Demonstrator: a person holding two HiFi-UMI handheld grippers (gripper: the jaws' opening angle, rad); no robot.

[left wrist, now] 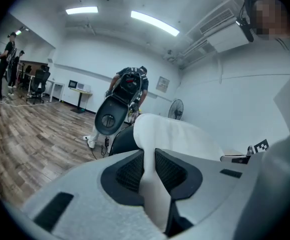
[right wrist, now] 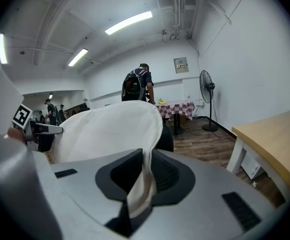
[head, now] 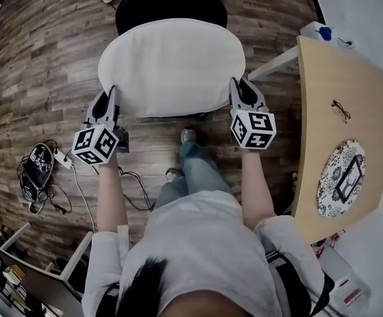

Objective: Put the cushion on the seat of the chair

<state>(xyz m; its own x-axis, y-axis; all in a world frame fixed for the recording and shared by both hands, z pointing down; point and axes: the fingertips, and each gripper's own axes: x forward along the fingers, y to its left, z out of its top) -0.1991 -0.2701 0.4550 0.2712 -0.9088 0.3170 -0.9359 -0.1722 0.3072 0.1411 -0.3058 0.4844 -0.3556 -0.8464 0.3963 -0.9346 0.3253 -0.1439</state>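
You have one cream-white, rounded fabric cushion [head: 172, 65] and one black chair [head: 172, 5] with a curved dark back, and you hold two grey grippers, each carrying a cube of square markers. The cushion is a soft oval, plain and unpatterned, with a smooth matte cloth face and a thin edge that folds where it is pinched. From your head view it lies spread over the chair and covers nearly all of the seat, so only the dark back shows beyond its far rim; whether it touches the seat cannot be made out.

Your left gripper [head: 111, 94] has the cushion's near left edge. In the left gripper view its ribbed black fingers [left wrist: 169, 172] stand partly closed with the cloth pressed between them. Your right gripper [head: 239, 84] holds the near right edge the same way: narrow gap, a flap of fabric clamped in it and hanging down.

The floor [head: 39, 65] is brown wood plank. On it, to your left, lies one tangle of black cables [head: 39, 177].

To your right stands one pale wooden surface [head: 337, 78] with white legs. On it lie one pair of thin-framed glasses [head: 340, 111] and one round mat [head: 330, 170] with a dark floral print — well apart from each other.
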